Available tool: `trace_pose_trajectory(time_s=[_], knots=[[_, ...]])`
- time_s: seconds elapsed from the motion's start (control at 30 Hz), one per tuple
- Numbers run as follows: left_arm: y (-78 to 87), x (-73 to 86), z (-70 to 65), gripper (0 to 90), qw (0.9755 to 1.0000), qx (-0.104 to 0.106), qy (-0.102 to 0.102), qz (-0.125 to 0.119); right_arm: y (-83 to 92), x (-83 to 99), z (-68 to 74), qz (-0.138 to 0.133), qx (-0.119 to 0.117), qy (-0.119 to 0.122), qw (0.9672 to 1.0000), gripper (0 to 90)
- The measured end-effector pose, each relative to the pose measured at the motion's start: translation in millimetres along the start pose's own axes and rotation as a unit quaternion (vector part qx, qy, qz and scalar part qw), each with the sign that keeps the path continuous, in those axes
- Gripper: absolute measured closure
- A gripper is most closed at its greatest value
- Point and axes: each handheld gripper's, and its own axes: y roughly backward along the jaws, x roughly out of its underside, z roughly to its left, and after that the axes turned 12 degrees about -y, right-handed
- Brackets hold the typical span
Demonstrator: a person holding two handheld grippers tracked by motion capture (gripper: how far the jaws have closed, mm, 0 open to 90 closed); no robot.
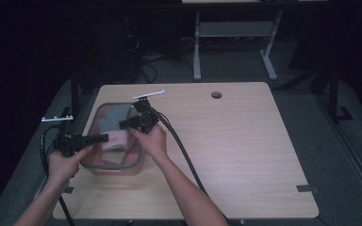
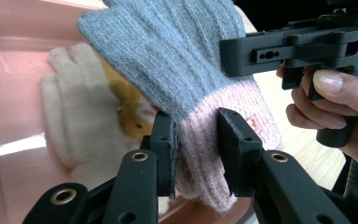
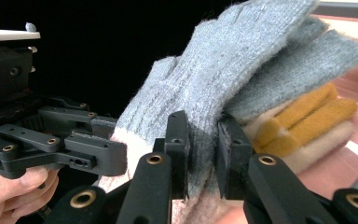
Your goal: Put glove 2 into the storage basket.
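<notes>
While both hands work over the pink bin (image 1: 133,165), the grey glove (image 2: 177,60) hangs between the two tools, above the bin's inside. Left gripper (image 2: 196,154) — jaws narrowed onto the glove's pink cuff, pads pressing the knit from both sides. Right gripper (image 3: 203,154) — jaws likewise pinched on the grey knit just above the cuff, fabric bunched between the pads. In the high view the left gripper (image 1: 104,137) comes to the bin from its left edge, the right gripper (image 1: 122,124) from its right, tips close together over the bin's middle. Below the grey glove, on the bin's floor, lie a cream glove (image 2: 74,116) and a mustard-yellow glove (image 3: 303,114), touching each other. Bin sits on the wooden table (image 1: 245,150), near its left edge.
</notes>
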Motion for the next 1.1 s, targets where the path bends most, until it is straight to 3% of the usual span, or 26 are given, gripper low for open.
trace_pose_trajectory(time_s=[0.47, 0.7, 0.87, 1.1], knots=[[-4.0, 10.2, 16.6, 68.2, 0.9994, -0.019, 0.011, 0.028, -27.7, 3.3, -8.5, 0.024, 0.011, -0.011, 0.9996, 76.6], [-8.9, 12.3, 21.5, 68.2, 0.9979, -0.03, 0.018, 0.054, -39.9, 4.7, -11.5, 0.04, 0.024, -0.013, 0.9988, 76.6], [-12.8, 14.3, 23.3, 70.0, 0.9965, -0.04, 0.018, 0.071, -48.3, 7.2, -12.4, 0.061, 0.044, -0.003, 0.9971, 75.8], [-21.4, 18.5, 25.2, 67.6, 0.9936, -0.055, 0.013, 0.097, -53.1, 8.5, -12.0, 0.07, 0.067, 0.008, 0.9953, 71.8]])
